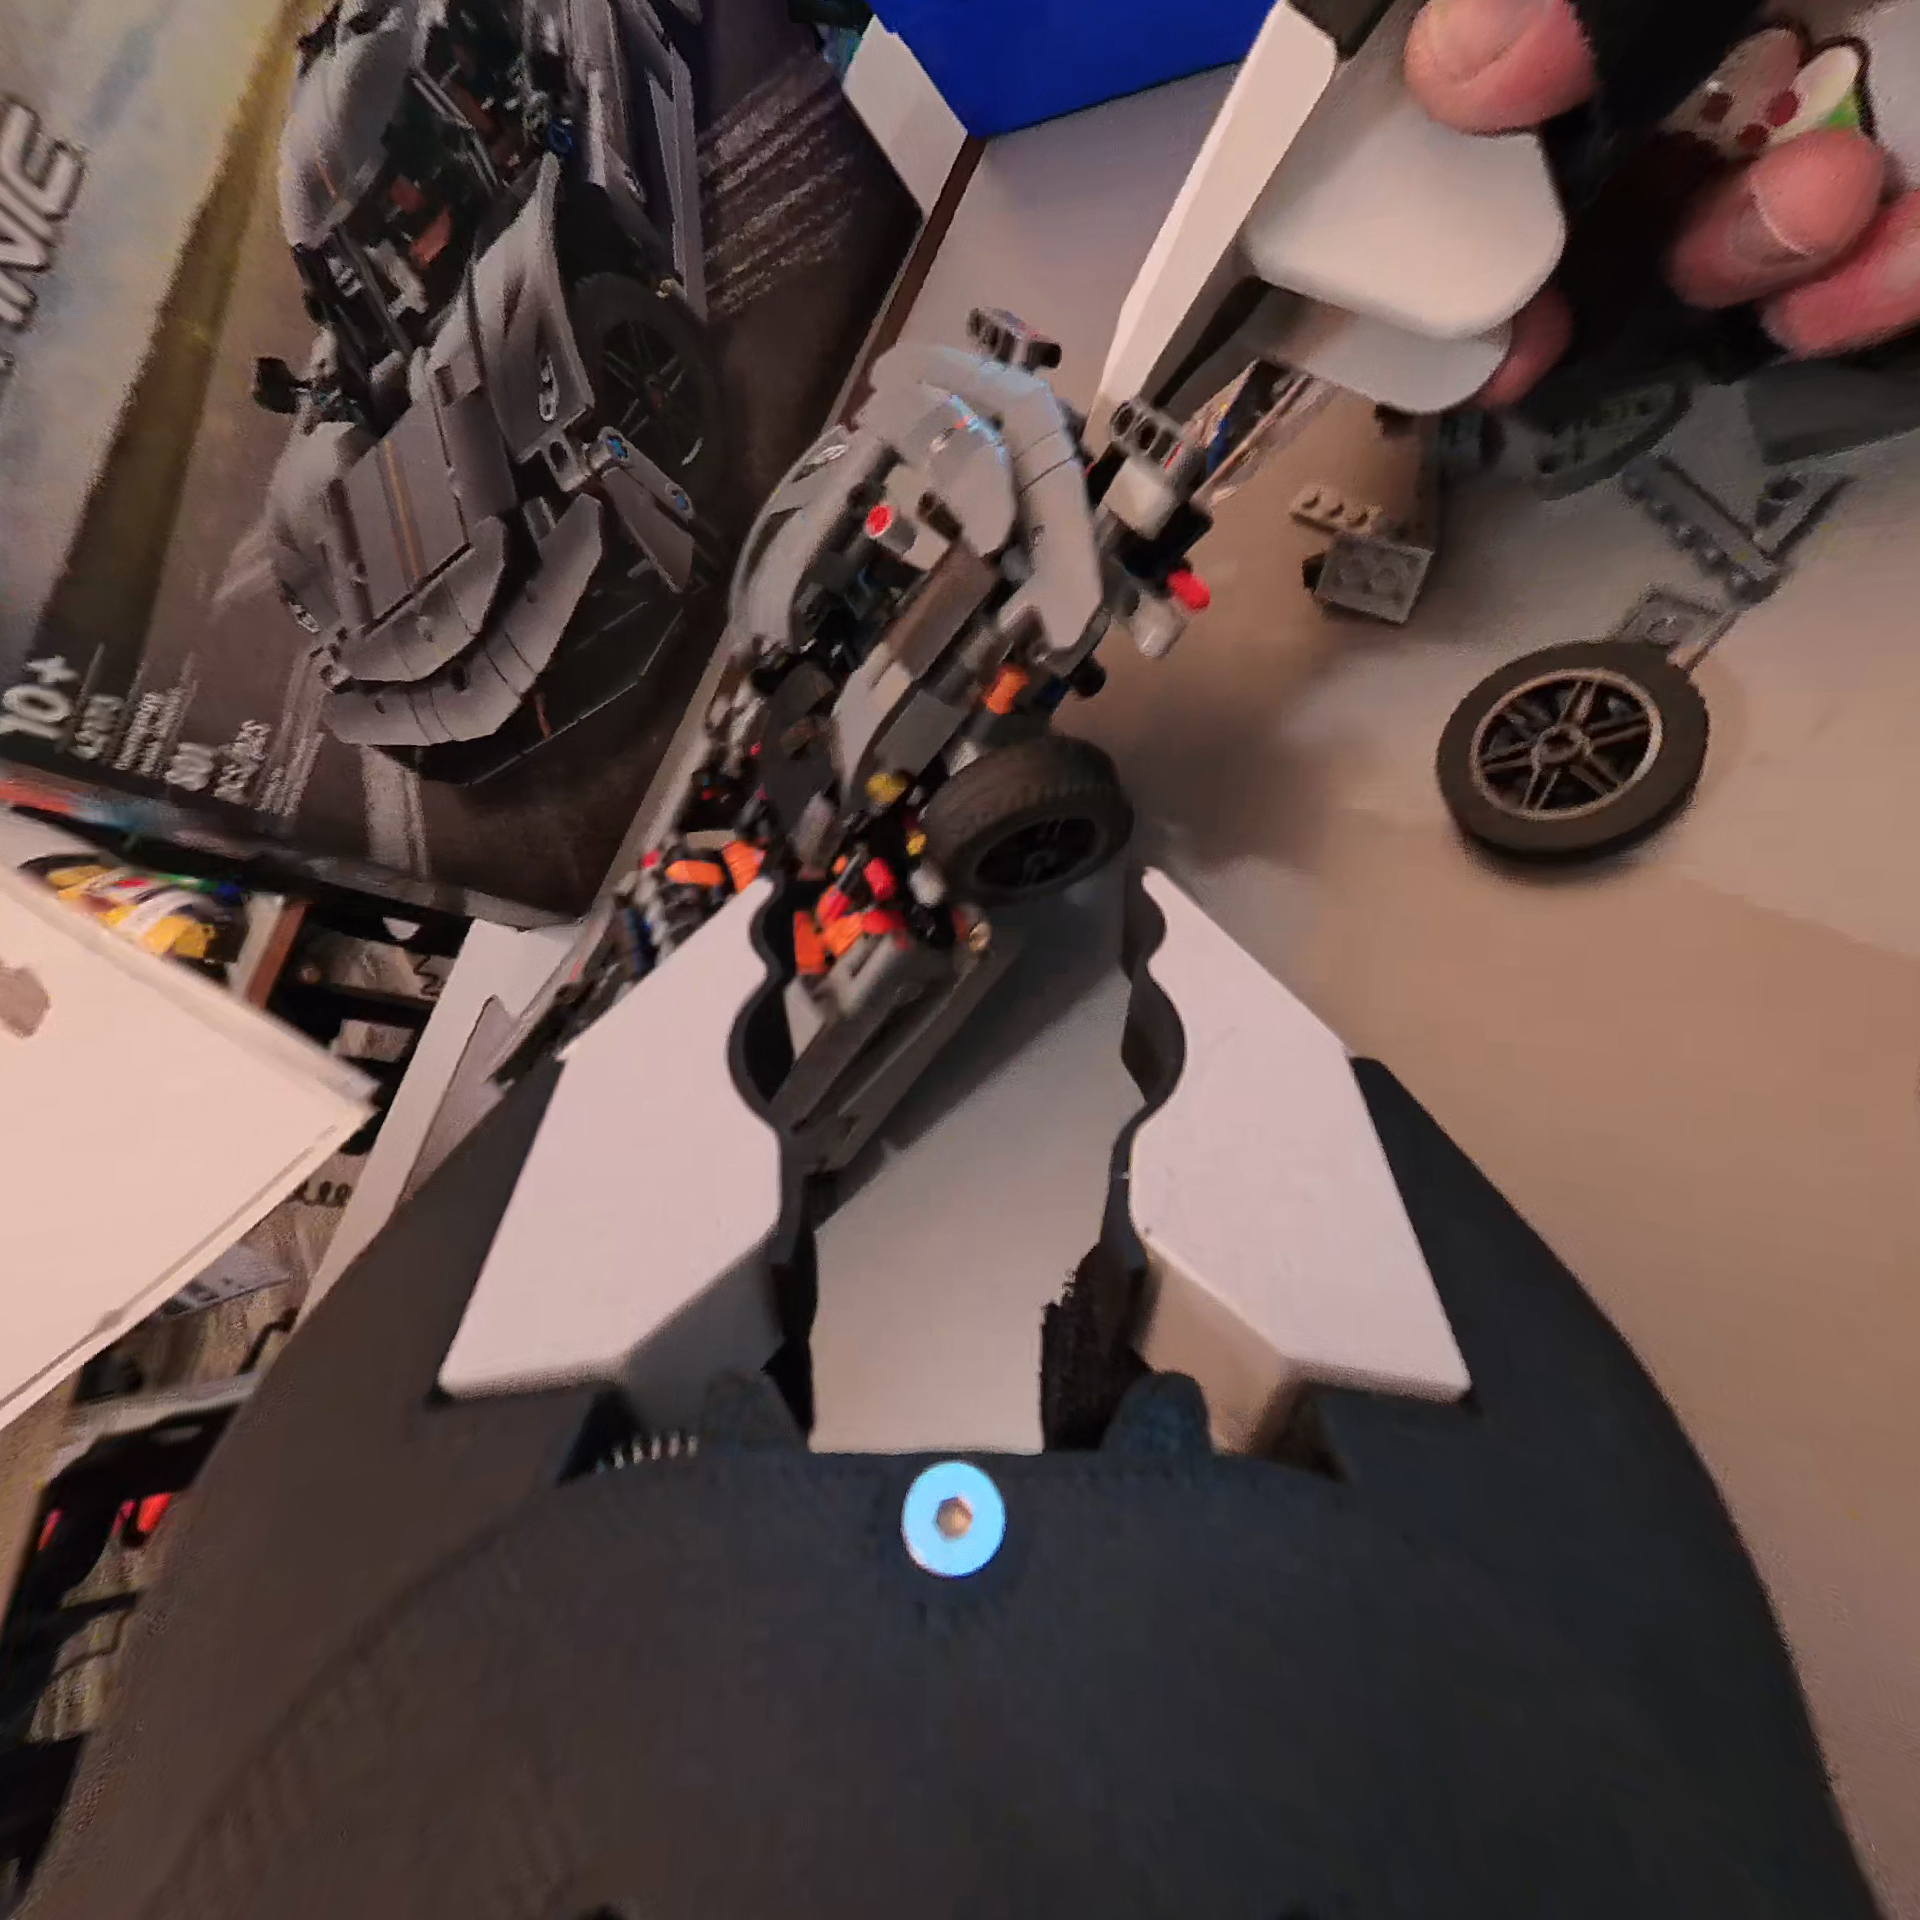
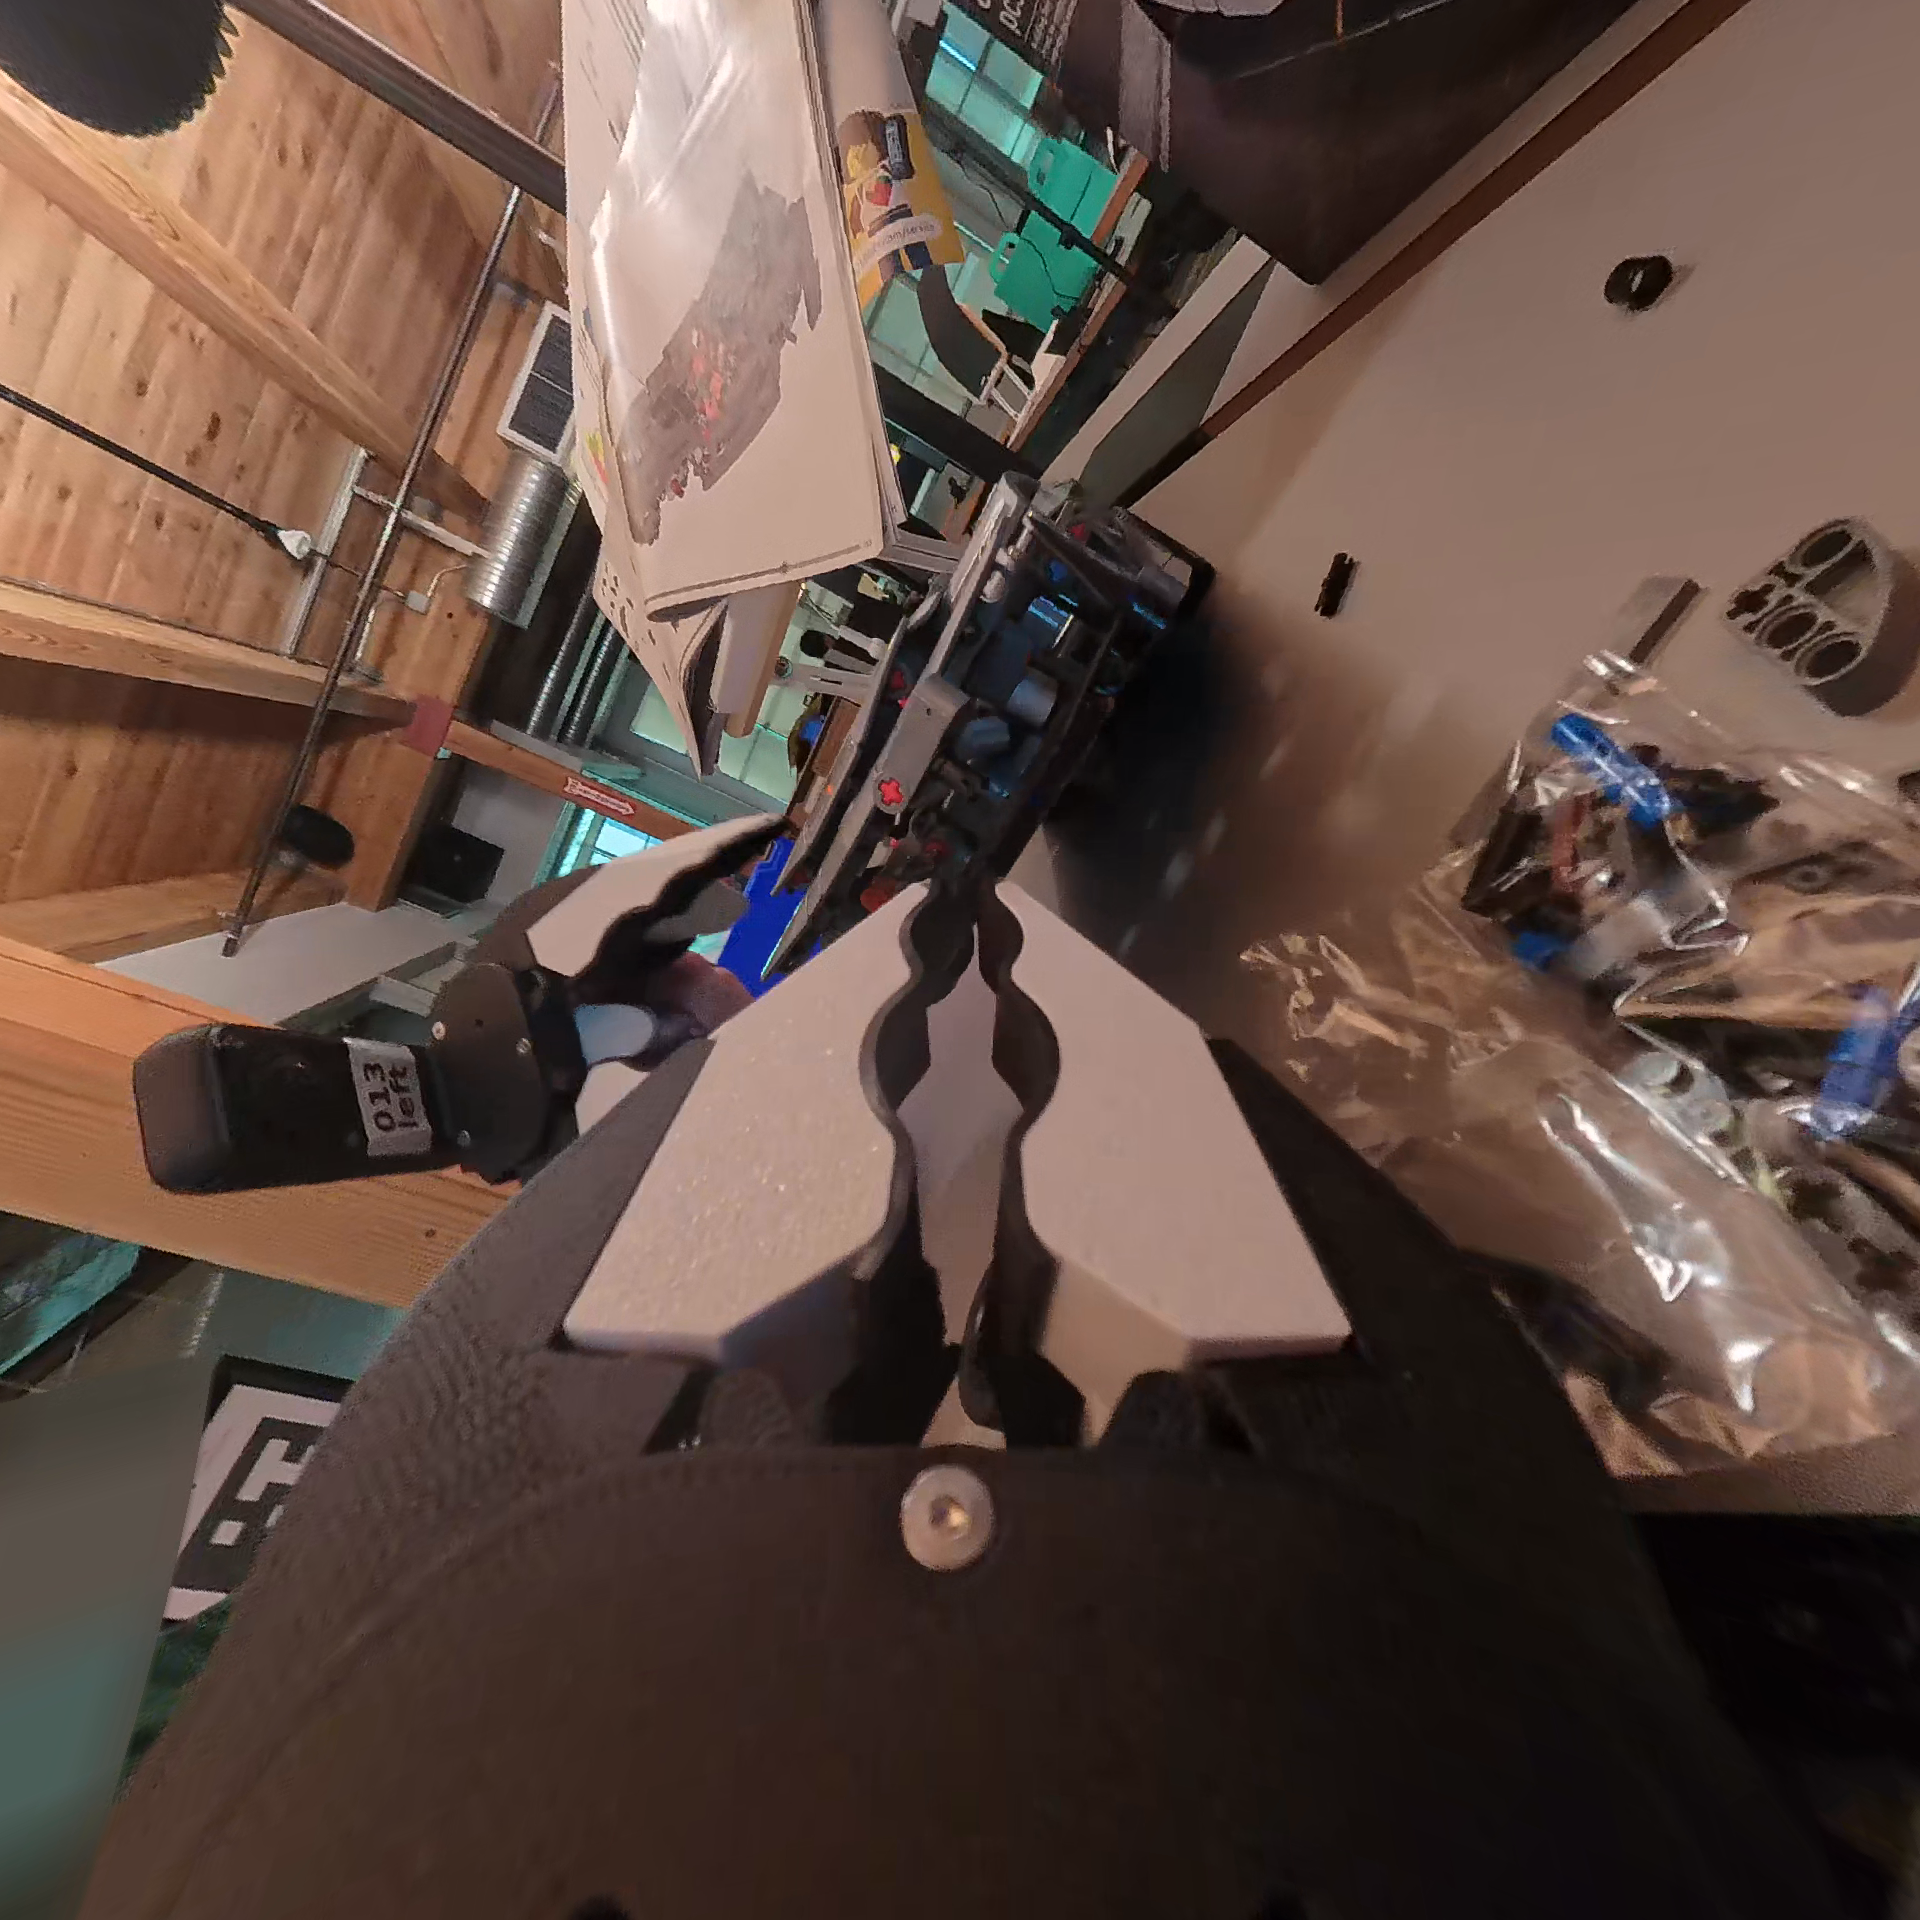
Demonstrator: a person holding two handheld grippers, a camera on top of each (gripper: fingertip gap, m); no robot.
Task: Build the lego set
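Observation:
The partly built grey lego car [image 1: 935, 540] is tilted on its side above the grey table [image 1: 1507, 1091], one black wheel [image 1: 1029, 821] fitted. My left gripper [image 1: 956, 894] is open. The car's rear end lies between its fingers near the left pad, with a clear gap to the right pad. My right gripper [image 1: 1143, 499] reaches in from the top right, a hand on it. In the right wrist view my right gripper [image 2: 961, 896] is shut on a thin dark edge of the car [image 2: 966, 707]. The open left gripper [image 2: 707, 883] shows beside it.
A loose black wheel [image 1: 1569, 743] and small grey bricks [image 1: 1366, 571] lie on the table to the right. The set's box [image 1: 416, 416] lies at the left. A clear bag of parts [image 2: 1662, 935], a grey beam [image 2: 1818, 613] and the instruction booklet [image 2: 727, 312] show in the right wrist view. Spacing between my two grippers at the tips: around 10 cm.

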